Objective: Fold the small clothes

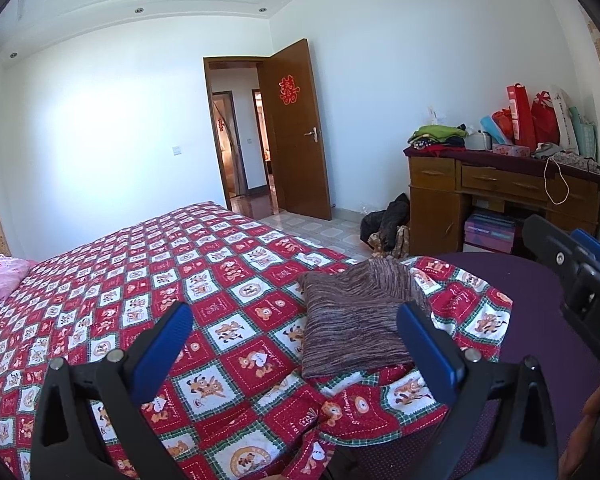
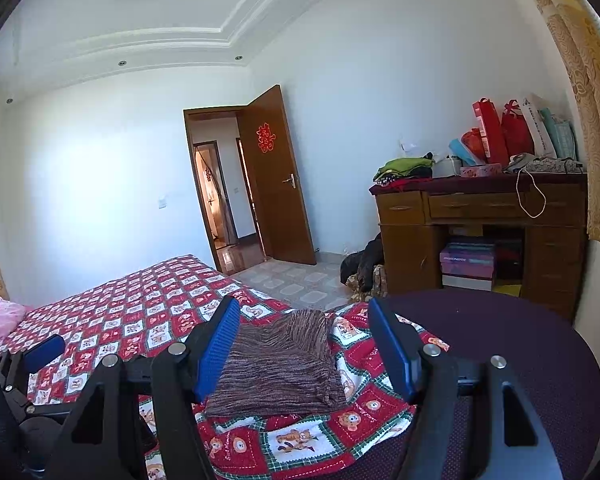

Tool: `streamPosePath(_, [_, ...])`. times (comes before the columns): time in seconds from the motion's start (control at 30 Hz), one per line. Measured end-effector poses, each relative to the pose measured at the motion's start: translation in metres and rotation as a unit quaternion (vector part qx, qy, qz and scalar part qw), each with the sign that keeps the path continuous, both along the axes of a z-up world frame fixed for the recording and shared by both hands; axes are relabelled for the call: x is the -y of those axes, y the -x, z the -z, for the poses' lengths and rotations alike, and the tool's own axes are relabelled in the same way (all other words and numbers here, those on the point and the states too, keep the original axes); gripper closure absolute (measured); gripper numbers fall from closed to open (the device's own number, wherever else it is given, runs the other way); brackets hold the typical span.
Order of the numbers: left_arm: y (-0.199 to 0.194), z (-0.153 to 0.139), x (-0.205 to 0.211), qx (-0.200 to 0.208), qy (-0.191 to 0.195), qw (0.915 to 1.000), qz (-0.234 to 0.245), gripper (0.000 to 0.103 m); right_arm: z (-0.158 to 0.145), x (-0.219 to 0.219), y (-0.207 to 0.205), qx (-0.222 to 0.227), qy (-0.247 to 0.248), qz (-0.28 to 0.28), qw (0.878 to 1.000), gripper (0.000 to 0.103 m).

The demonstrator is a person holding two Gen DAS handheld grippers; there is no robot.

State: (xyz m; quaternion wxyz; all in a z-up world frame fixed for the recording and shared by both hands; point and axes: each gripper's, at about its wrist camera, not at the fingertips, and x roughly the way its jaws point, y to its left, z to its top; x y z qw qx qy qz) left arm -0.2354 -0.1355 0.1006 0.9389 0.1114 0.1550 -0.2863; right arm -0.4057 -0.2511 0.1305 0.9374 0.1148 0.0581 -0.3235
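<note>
A folded brown-and-grey striped knit garment (image 1: 350, 320) lies on the near corner of the bed with the red checked cartoon sheet (image 1: 148, 280). It also shows in the right wrist view (image 2: 278, 368). My left gripper (image 1: 296, 332) is open and empty, held above the bed, with the garment just beyond its right finger. My right gripper (image 2: 304, 340) is open and empty, held above the garment, which shows between its blue pads (image 2: 218, 352). The right gripper's body shows at the right edge of the left wrist view (image 1: 576, 276).
A dark purple round surface (image 2: 500, 360) sits right of the bed corner. A wooden desk (image 2: 480, 216) piled with clothes and red bags stands by the right wall. A pink cloth (image 1: 0, 276) lies at the bed's far left. The open door (image 1: 296, 132) is behind.
</note>
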Motion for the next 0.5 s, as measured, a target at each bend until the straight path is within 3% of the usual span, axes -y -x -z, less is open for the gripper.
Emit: streamPosePath(0.5, [-0.0019,0.0041,0.0018,-0.021,-0.002,0.9996,0.017,0.0,0.0002,-0.0022,0.0016,-0.001,0.0,0.0,1.0,0.035])
